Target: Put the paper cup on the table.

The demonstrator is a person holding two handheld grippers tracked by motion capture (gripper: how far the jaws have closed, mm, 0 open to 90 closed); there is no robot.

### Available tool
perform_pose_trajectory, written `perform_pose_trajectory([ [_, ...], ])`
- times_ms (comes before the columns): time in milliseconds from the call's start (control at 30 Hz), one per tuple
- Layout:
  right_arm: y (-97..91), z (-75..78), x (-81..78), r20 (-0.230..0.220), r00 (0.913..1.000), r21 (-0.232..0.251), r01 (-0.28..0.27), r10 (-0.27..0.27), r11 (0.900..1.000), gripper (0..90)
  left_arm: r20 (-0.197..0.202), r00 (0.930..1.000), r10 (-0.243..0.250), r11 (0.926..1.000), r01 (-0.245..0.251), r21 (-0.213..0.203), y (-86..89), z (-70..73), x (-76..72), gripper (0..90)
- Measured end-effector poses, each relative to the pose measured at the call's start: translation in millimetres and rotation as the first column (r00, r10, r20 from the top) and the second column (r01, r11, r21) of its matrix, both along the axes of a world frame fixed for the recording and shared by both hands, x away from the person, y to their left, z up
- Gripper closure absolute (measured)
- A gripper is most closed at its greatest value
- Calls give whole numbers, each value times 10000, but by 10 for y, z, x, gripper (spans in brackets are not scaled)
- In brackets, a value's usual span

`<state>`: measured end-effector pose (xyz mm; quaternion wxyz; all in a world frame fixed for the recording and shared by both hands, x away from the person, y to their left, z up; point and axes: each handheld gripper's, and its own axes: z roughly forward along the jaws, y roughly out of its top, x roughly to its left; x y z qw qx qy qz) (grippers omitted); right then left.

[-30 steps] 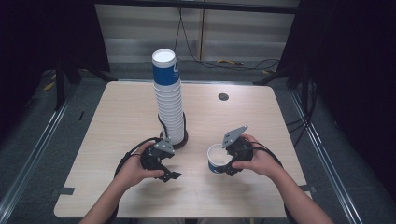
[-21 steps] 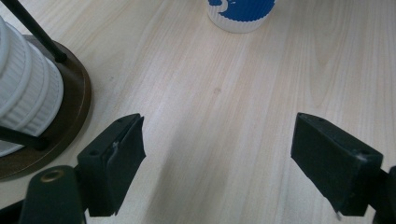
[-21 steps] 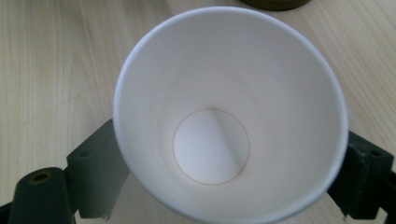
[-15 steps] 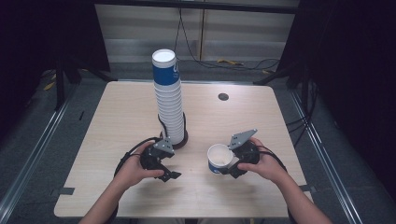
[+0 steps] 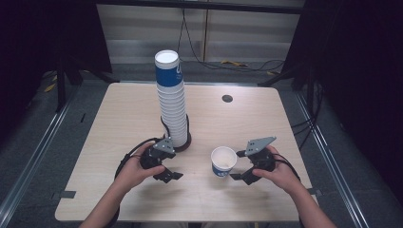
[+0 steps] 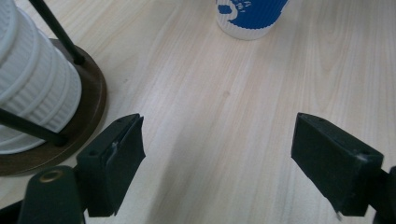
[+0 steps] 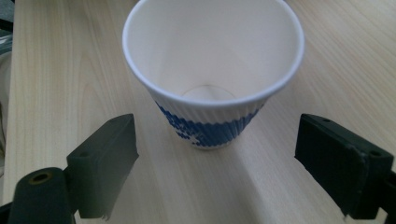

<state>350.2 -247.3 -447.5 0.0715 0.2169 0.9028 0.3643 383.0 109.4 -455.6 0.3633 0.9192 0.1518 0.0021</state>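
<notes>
A tall stack of white ribbed paper cups (image 5: 171, 102), topped by a blue one, stands in a dark round holder (image 5: 186, 141) at the table's middle. A single white cup with blue print (image 5: 223, 162) stands upright on the table to its right. My right gripper (image 5: 237, 165) is open just right of that cup. In the right gripper view the cup (image 7: 212, 70) stands a little ahead of the gripper (image 7: 217, 126), touching neither jaw. My left gripper (image 5: 170, 170) is open and empty near the holder's front. The left gripper view has the gripper (image 6: 219, 128) over bare wood, the stack (image 6: 32, 84) at its left.
The light wooden table (image 5: 119, 118) has a small round cable hole (image 5: 227, 99) at the back right. Thin black rods (image 6: 56, 30) rise from the brown holder base (image 6: 91, 100). Cables trail from both grippers. Dark floor and metal rails surround the table.
My right gripper has drawn back to the right, away from the single cup, which stays standing in place. The left gripper has not moved.
</notes>
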Motion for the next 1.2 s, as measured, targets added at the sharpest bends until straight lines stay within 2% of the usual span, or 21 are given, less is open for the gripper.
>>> perform_pose_trajectory([
  [33,-17,-6,-10,43,10000,-11,11,-11,10000,122,56,10000,13,9999,-12,-150,2,-6,7,170],
  [67,-34,-12,-18,76,10000,-27,25,-25,10000,122,8,9999,106,9998,-106,-155,10,-5,7,170],
  [133,-66,-28,-39,43,9999,5,136,-136,9999,123,98,10000,-6,10000,6,-80,35,2,26,170],
  [167,-83,-38,-45,82,9999,18,149,-149,9999,123,43,9999,132,9997,-131,-204,38,-1,22,170],
  [467,-229,-124,-138,63,9986,109,519,-520,9986,124,181,9996,211,9996,-208,-178,103,-13,57,171],
  [600,-289,-133,-165,88,9979,246,644,-646,9976,125,199,9995,234,9996,-231,-170,136,-24,83,172],
  [1000,-436,-150,-257,228,9941,217,1058,-1063,9942,125,290,9984,490,9980,-477,-426,286,-93,173,175],
  [1033,-446,-154,-260,279,9935,252,1100,-1107,9936,125,216,9975,669,9961,-655,-599,295,-105,172,175],
  [1200,-498,-196,-279,214,9909,253,1327,-1333,9908,126,257,9956,906,9944,-890,-566,411,-137,216,175],
])
